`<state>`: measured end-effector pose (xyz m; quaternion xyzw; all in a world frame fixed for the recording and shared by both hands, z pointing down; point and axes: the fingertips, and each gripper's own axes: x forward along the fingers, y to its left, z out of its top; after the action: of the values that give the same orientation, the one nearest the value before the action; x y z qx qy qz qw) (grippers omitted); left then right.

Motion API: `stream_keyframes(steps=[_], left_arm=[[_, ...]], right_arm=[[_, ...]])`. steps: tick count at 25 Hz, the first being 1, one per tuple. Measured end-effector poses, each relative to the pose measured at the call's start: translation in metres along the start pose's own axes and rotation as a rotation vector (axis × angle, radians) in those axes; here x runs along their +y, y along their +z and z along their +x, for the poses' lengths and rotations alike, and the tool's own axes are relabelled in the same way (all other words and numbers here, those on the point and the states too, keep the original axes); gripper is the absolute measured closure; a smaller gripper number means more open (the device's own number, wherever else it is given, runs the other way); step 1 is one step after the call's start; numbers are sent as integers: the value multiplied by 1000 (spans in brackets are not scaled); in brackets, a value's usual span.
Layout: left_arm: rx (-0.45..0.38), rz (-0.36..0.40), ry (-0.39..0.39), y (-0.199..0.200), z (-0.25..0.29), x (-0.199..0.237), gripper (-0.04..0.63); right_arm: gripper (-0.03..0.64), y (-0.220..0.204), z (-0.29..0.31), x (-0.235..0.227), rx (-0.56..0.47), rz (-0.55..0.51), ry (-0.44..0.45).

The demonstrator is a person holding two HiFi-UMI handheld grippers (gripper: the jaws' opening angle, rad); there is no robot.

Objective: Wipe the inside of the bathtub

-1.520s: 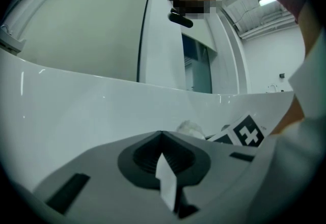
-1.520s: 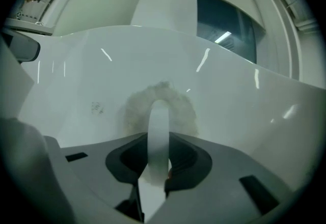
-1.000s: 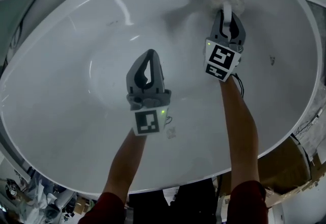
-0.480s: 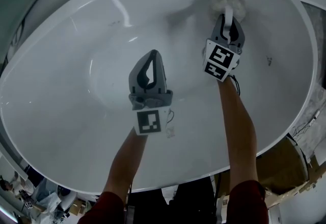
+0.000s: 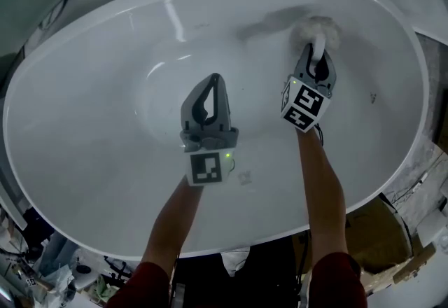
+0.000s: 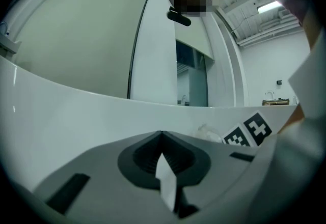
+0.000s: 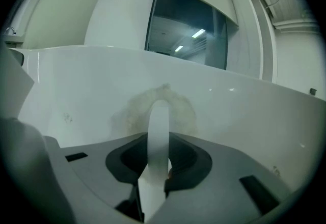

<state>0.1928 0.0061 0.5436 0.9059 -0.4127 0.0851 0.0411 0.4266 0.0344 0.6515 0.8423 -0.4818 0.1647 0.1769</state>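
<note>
The white oval bathtub fills the head view. A fluffy grey-white wiping pad lies against the tub's far inner wall. Its white handle runs back between the jaws of my right gripper, which is shut on it. In the right gripper view the pad shows as a fuzzy ring on the wall just beyond the right gripper. My left gripper hovers over the tub's middle, jaws together, apart from the pad. In its own view the left gripper shows only a thin white sliver at the seam.
A small dark speck marks the right inner wall and a faint smudge sits on the tub floor. Cardboard stands outside the rim at lower right, clutter at lower left. The right gripper's marker cube shows beside my left gripper.
The head view has tilted, so the tub sits lower in the picture. The pad stays on the far wall, shifted slightly right. The left gripper keeps its place over the middle.
</note>
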Motion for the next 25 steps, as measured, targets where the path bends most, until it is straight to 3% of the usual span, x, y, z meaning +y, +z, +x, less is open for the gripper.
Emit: stream_keyframes(steps=[13, 20, 25], left_arm=[[-38, -40, 91, 60, -97, 121, 580], [-37, -31, 162, 77, -153, 218, 580], [-37, -24, 263, 85, -189, 293, 580]], right_arm=[[525, 90, -99, 163, -85, -13, 140], [525, 127, -144, 285, -125, -13, 250], [523, 146, -174, 386, -156, -19, 372]])
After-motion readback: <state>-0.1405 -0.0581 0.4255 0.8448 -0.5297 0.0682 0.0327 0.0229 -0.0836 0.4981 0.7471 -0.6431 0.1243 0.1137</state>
